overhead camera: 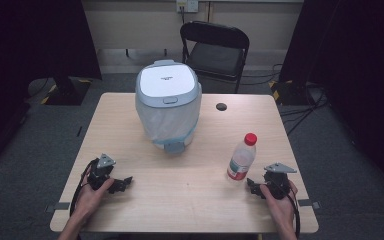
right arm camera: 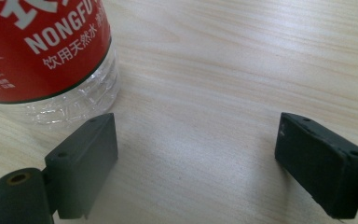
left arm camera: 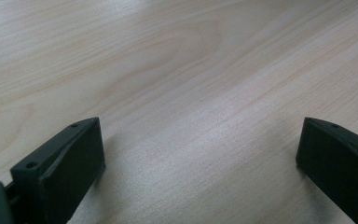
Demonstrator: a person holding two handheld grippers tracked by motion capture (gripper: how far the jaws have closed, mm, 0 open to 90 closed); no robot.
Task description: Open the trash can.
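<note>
The right gripper (overhead camera: 254, 187) rests low on the table (overhead camera: 190, 200) with jaws spread wide and nothing between them; the left gripper (overhead camera: 124, 183) is likewise agape over bare wood. Just beside the right gripper stands one water bottle (overhead camera: 241, 157), upright, long axis vertical, red cap on top (red label with white lettering). One lidded white bin (overhead camera: 168, 105), lined with a bag, stands well apart toward the table's far side. One black chair (overhead camera: 214, 50) stands beyond the table.
</note>
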